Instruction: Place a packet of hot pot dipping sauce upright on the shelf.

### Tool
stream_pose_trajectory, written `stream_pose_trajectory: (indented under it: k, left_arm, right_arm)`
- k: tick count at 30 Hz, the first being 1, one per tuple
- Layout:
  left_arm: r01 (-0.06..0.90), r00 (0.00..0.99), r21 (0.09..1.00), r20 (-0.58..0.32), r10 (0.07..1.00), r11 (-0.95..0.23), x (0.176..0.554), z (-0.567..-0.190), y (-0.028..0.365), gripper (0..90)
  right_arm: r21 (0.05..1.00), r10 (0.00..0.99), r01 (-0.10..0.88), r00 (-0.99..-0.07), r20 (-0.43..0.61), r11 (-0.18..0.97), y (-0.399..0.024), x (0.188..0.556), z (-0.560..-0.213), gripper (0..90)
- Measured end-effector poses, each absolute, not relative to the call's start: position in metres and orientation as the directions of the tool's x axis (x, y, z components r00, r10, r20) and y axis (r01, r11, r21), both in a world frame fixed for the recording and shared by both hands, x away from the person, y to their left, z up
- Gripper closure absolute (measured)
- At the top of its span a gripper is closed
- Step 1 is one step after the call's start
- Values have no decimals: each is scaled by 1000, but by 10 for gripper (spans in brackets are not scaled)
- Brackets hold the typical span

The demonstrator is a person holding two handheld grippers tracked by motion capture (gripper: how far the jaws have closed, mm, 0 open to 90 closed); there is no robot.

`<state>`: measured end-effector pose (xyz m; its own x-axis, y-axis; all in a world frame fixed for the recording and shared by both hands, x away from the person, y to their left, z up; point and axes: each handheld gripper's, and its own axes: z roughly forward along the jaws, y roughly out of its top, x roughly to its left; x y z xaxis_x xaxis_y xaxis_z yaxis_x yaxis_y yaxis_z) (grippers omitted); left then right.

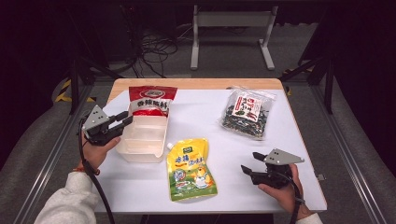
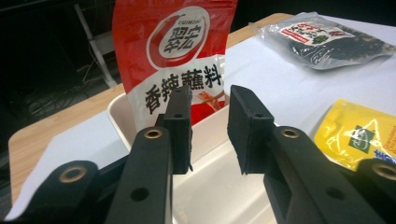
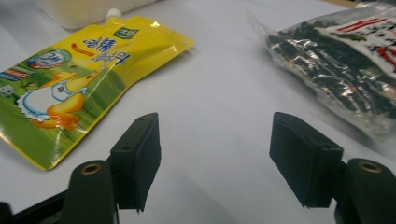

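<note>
A red seasoning bag [image 1: 152, 100] [image 2: 177, 51] stands tilted at the far end of a white plastic container [image 1: 142, 140] [image 2: 116, 112]. My left gripper [image 1: 125, 119] [image 2: 210, 98] hovers at the container's left rim, open, with nothing between its jaws. A yellow spout pouch [image 1: 190, 170] [image 2: 359, 135] [image 3: 70, 84] lies flat at the front middle. A clear bag of dark dried food [image 1: 246, 113] [image 2: 327, 42] [image 3: 336, 70] lies at the back right. My right gripper [image 1: 250, 161] [image 3: 215, 126] is low over bare table right of the pouch, wide open and holding nothing.
The white table top [image 1: 210, 116] has a wooden strip [image 1: 196, 84] along its far edge. Metal rails [image 1: 56, 149] run along both sides below the table. Behind it, a white stand [image 1: 231, 21] and loose cables [image 1: 154, 51] sit on the floor.
</note>
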<state>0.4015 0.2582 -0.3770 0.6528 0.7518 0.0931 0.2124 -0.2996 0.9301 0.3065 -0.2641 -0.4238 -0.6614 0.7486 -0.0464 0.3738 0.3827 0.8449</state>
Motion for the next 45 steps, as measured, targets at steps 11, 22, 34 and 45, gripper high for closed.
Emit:
stream_pose_trajectory:
  k: [11,22,34,45]
  left_arm:
    - [200,680,931,92,727,-306,371,-377,256,515]
    - [201,711,932,72,699,-300,328,-375,241,299]
    - [219,792,867,110,601,-448,289,-407,205,237]
    - [250,844,823,72,531,-510,284,-437,189,236]
  right_arm:
    - [870,815,392,-579,-20,300,-287,313,-420,454]
    - [875,826,399,-564,0,273,-301,317,-420,515]
    - [852,865,481,-497,71,207,-318,335,-425,419]
    - [835,880,510,-470,68,207,-324,373,-433,488]
